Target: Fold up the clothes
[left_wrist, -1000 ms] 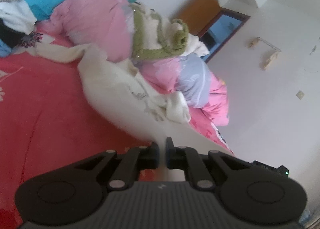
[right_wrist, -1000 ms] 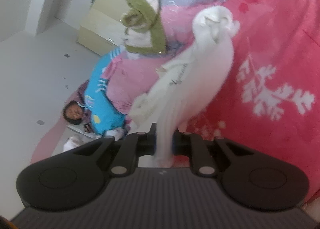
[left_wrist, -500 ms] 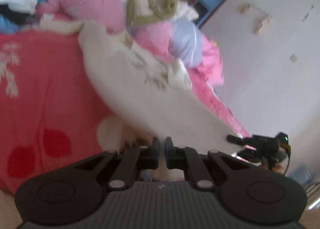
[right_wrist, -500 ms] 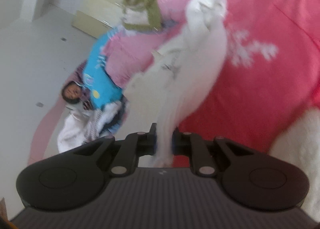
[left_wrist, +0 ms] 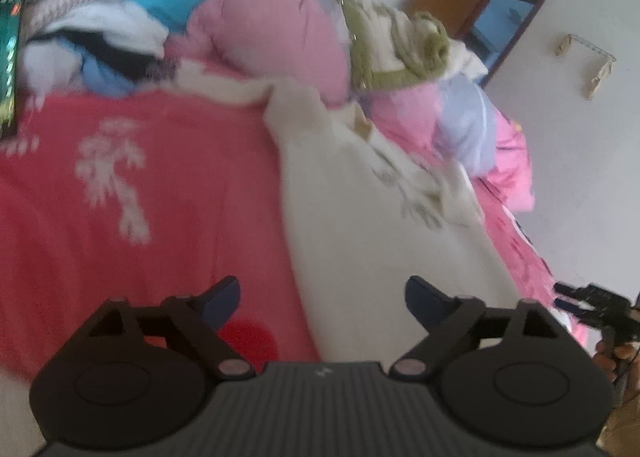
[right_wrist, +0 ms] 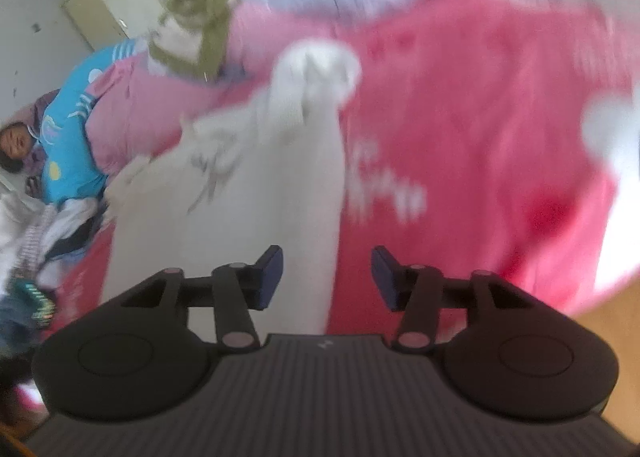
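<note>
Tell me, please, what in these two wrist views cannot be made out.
- White garment: its near edge is hidden under the left tool body in the left view; motion blur smears its print in both views.
- Right tool: in the left view it is cut off by the right edge.
- Green packet: cut by the left edge of the left view, text unreadable.
- Red blanket: pattern blurred in the right view.
</note>
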The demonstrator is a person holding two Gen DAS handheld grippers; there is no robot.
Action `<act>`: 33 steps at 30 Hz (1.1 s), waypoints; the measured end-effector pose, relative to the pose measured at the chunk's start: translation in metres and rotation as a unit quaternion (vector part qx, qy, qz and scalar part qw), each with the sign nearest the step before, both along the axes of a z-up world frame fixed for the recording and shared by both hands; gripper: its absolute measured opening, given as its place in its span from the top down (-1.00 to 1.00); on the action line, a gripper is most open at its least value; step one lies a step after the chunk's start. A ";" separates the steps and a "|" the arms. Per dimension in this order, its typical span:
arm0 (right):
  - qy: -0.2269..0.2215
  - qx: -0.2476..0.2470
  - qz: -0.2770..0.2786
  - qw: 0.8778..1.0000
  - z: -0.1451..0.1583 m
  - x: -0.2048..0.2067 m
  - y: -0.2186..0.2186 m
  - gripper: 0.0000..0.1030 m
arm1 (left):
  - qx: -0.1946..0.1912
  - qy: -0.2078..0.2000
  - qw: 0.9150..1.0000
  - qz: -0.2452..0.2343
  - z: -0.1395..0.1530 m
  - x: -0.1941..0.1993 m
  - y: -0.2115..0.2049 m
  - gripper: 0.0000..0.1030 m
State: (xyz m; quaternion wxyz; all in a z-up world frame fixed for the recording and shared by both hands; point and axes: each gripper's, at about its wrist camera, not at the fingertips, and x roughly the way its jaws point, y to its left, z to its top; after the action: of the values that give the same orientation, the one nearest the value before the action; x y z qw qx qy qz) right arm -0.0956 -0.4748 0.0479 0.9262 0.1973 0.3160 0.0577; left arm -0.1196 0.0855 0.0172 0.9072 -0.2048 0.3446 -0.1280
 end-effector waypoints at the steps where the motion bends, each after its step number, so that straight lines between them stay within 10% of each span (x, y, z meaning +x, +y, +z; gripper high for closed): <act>1: -0.020 -0.005 0.006 1.000 0.001 0.012 -0.001 -0.21 | 0.003 -0.001 1.000 0.000 -0.001 0.011 -0.001 -0.83; 4: -0.025 0.019 0.013 0.999 -0.006 0.064 -0.010 -0.54 | 0.001 0.008 1.000 -0.011 -0.011 0.053 -0.011 -0.83; 11: 0.061 0.141 -0.039 0.987 -0.040 0.203 -0.033 -0.45 | 0.057 -0.005 0.998 -0.034 -0.045 0.138 -0.046 -0.82; 16: 0.086 0.131 -0.048 0.986 -0.057 0.258 -0.025 0.20 | 0.086 -0.035 0.995 -0.042 -0.071 0.165 -0.056 -0.83; 18: 0.092 0.123 -0.054 0.987 -0.063 0.276 -0.020 0.77 | 0.091 -0.043 0.994 -0.048 -0.072 0.163 -0.058 -0.87; 24: -0.028 0.084 -0.056 0.994 -0.033 0.282 -0.009 0.79 | 0.098 -0.045 0.993 -0.053 -0.072 0.164 -0.062 -0.90; 31: -0.025 0.107 -0.089 0.990 -0.080 0.309 -0.017 0.75 | 0.099 -0.046 0.992 -0.056 -0.072 0.165 -0.062 -0.95; 33: -0.010 0.128 -0.102 0.986 -0.080 0.302 -0.026 0.37 | 0.097 -0.047 0.993 -0.055 -0.072 0.165 -0.062 -0.95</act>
State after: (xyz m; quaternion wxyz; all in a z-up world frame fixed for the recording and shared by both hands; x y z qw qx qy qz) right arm 0.2068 -0.5009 -0.0325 0.8975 0.3449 0.2747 0.0044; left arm 0.0452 0.0239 -0.0549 0.9293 -0.0906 0.3235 -0.1533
